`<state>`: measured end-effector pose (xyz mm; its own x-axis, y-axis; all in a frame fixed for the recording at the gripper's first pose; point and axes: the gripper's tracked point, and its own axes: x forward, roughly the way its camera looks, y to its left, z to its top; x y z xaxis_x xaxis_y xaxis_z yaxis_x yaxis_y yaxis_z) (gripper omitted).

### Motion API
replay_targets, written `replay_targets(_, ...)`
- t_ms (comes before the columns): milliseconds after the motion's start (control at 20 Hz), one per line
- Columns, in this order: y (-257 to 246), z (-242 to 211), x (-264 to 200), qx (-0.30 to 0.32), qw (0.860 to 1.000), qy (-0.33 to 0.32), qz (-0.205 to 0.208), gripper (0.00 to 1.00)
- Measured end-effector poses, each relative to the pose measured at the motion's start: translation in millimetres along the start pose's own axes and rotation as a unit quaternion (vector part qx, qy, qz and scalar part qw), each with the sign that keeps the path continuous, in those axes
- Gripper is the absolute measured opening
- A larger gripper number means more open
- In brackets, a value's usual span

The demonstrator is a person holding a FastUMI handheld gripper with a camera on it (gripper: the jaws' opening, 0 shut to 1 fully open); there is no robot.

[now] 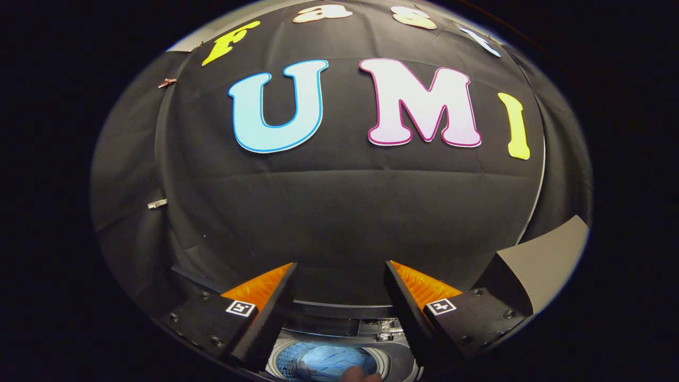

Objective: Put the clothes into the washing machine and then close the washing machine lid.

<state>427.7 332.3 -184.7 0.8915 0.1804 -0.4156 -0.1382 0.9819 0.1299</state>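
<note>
Spread wide with nothing between them, my gripper (339,273) fingers point at the black cloth wall. Below them I see the washing machine (395,358), its drum (281,363) uncovered, with blue clothes (331,361) lying inside. Each finger carries a small square marker; no readable writing.

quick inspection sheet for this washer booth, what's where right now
surface: grey washer top below the fingers, its opening uncovered
job's things: blue clothes lie in the drum, seen between the fingers; lid not closed over them
clutter: nothing seen
grippers: gripper open, fingers apart, holding nothing, above the drum
cables: nothing seen
surroundings: black cloth wall ahead; two clips on the cloth; grey panel beside the right finger; part of a hand at the drum's near edge
</note>
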Motion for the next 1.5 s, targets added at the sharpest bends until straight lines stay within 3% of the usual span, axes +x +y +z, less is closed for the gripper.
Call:
replay_targets(350,-1.1,10.1,-12.1,-0.007,0.998,-0.048,-0.025,1.0)
replay_targets(750,2.4,4.2,-18.6,-0.01,0.999,-0.029,-0.031,1.0)
replay_targets(800,4.4,-21.4,-18.8,-0.014,0.999,0.016,-0.026,1.0)
replay_targets(900,33.9,-110.1,-26.9,0.066,0.987,0.144,0.03,0.98)
replay_targets(1050,29.1,-160.9,-23.1,0.059,0.985,0.161,0.014,1.0)
replay_targets(1200,25.0,-123.8,-24.2,-0.006,0.999,0.048,0.016,0.98)
replay_targets(1400,27.3,-32.4,-30.1,-0.042,0.996,-0.067,0.031,0.98)
replay_targets(1500,36.0,-2.1,-22.9,-0.042,0.995,-0.081,0.032,0.98)
